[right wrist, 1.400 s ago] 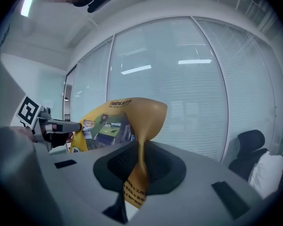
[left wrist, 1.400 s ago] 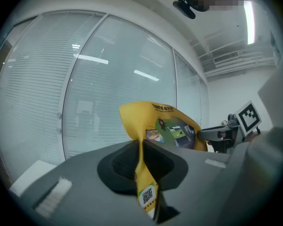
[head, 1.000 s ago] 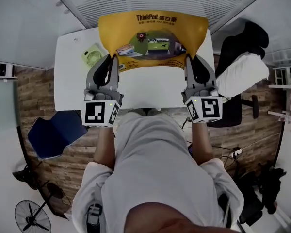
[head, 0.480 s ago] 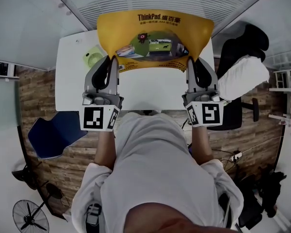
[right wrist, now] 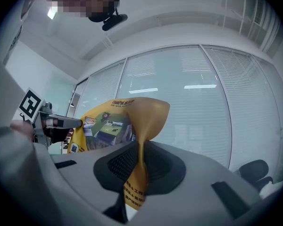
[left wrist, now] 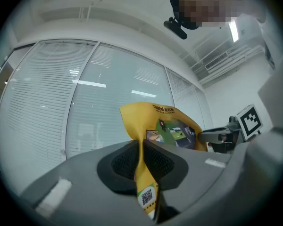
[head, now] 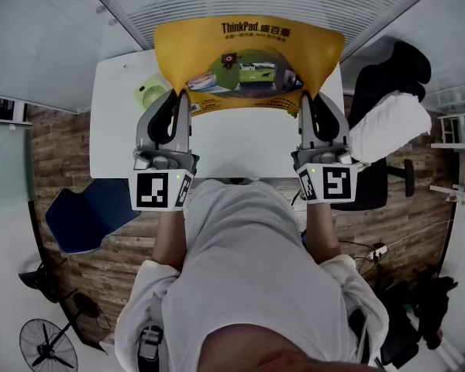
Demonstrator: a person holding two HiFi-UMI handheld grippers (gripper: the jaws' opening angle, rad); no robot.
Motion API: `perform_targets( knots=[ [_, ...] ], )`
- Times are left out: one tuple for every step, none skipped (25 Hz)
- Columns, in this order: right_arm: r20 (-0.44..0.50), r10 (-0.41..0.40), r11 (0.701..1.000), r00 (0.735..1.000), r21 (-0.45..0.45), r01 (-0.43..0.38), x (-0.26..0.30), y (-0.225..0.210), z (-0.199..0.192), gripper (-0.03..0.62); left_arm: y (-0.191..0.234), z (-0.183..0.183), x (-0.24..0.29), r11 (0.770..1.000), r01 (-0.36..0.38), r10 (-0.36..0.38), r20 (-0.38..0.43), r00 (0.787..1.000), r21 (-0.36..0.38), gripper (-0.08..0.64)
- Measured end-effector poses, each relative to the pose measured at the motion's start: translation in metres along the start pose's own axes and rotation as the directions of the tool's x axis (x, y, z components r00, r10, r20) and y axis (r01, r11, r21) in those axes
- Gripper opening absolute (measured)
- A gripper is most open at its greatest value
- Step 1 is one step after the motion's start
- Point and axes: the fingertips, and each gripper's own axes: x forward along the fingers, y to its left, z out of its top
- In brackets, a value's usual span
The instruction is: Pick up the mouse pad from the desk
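Note:
The yellow mouse pad (head: 248, 53) with a printed picture hangs lifted above the white desk (head: 240, 142), bowed between both grippers. My left gripper (head: 182, 95) is shut on its near left corner, and the pad's edge (left wrist: 142, 173) runs pinched between the black pads. My right gripper (head: 304, 95) is shut on the near right corner, with the mouse pad (right wrist: 139, 168) clamped in its pads and curling up beyond. Both grippers point level, away from me, above the desk's front half.
A small green fan (head: 149, 90) sits on the desk just left of the pad. A black office chair (head: 387, 122) with a white cloth stands at the right, a blue chair (head: 89, 211) at the left. Window blinds (left wrist: 85, 107) lie behind the desk.

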Motion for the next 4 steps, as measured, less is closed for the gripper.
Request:
perform_targets(
  knots=[
    [0.002, 0.000, 1.000, 1.000, -0.001, 0.000, 0.0001, 0.0000, 0.0000, 0.044, 0.0001, 0.0002, 0.0001, 1.000, 0.000, 0.000, 0.003, 1.000, 0.001, 0.032],
    [0.004, 0.000, 1.000, 1.000, -0.002, 0.000, 0.0000, 0.0001, 0.0002, 0.044, 0.0002, 0.0004, -0.0001, 1.000, -0.001, 0.001, 0.005, 1.000, 0.003, 0.032],
    [0.006, 0.000, 1.000, 1.000, -0.003, 0.000, -0.0002, 0.0002, 0.0004, 0.044, 0.0003, 0.0005, -0.0003, 1.000, -0.001, 0.001, 0.006, 1.000, 0.004, 0.032],
    [0.008, -0.001, 1.000, 1.000, -0.004, 0.001, -0.0004, 0.0003, 0.0006, 0.044, 0.0003, 0.0007, -0.0006, 1.000, -0.002, 0.002, 0.008, 1.000, 0.006, 0.032]
  ],
)
